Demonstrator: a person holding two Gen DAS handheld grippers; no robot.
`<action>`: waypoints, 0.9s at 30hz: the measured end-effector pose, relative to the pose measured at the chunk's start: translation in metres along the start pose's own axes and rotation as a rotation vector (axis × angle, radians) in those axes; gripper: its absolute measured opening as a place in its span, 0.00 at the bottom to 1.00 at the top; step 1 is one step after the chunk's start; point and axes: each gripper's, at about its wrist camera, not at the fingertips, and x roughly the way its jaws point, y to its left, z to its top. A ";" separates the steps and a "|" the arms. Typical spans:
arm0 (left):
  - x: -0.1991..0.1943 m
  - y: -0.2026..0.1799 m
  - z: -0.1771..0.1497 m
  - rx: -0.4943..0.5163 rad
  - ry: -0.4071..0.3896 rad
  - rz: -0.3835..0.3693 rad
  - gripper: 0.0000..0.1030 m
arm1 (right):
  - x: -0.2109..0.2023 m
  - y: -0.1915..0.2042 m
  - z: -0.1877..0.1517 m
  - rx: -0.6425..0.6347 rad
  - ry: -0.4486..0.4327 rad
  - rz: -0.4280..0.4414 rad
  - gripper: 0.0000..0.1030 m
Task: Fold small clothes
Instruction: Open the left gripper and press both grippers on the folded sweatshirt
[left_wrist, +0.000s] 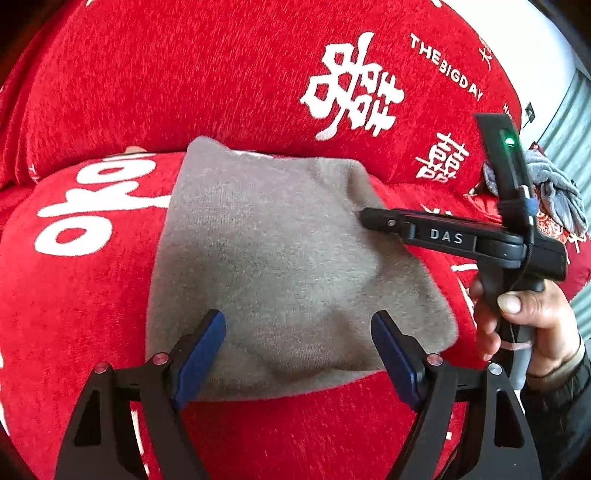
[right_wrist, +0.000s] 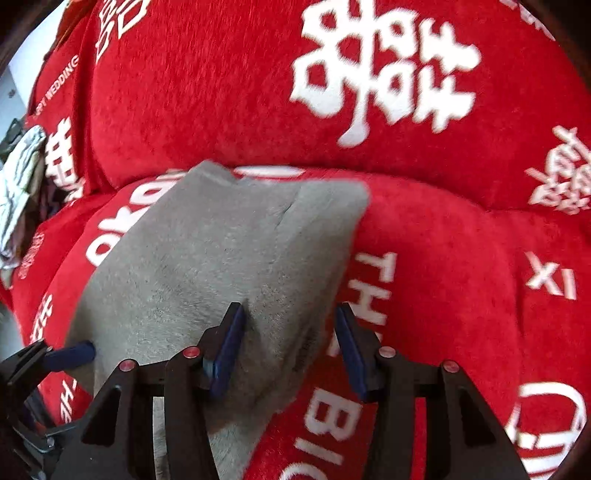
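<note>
No container is in view. The grey, fuzzy knitted garment (left_wrist: 280, 251), folded into a rough rectangle, lies flat on the red plush sofa cover (left_wrist: 92, 295), on the seat cushion just in front of the backrest. Legible writing on the cover, in white: "THE BIGDAY" at two o'clock in the left wrist view, "THE BIG" running down beside the garment at five o'clock in the right wrist view, "XI" at three o'clock there, and a partly cut "WEDDING" at ten o'clock; large double-happiness characters mark the backrest. The right gripper (left_wrist: 364, 218), seen from the side in the left wrist view, carries the raised lettering "DAS" on its body, and a green lamp is lit on its upright mount. The left gripper (left_wrist: 299, 350) has its jaws wide apart, hovering at the garment's near edge with nothing pressed between them. The right gripper's jaws stand at middling width, straddling the garment's right edge without clamping it. A hand (left_wrist: 524, 317) grips the right gripper's handle. A crumpled grey cloth (left_wrist: 557, 192) lies at three o'clock, well apart.
</note>
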 end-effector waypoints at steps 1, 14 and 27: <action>-0.006 -0.001 0.001 0.001 -0.016 -0.008 0.80 | -0.010 0.002 -0.001 -0.007 -0.025 -0.030 0.52; 0.001 0.023 -0.016 0.029 0.016 0.102 0.80 | -0.029 0.048 -0.076 -0.194 0.003 0.099 0.51; 0.014 0.023 0.054 0.014 0.038 0.063 0.80 | -0.057 0.037 -0.011 -0.131 -0.109 0.169 0.52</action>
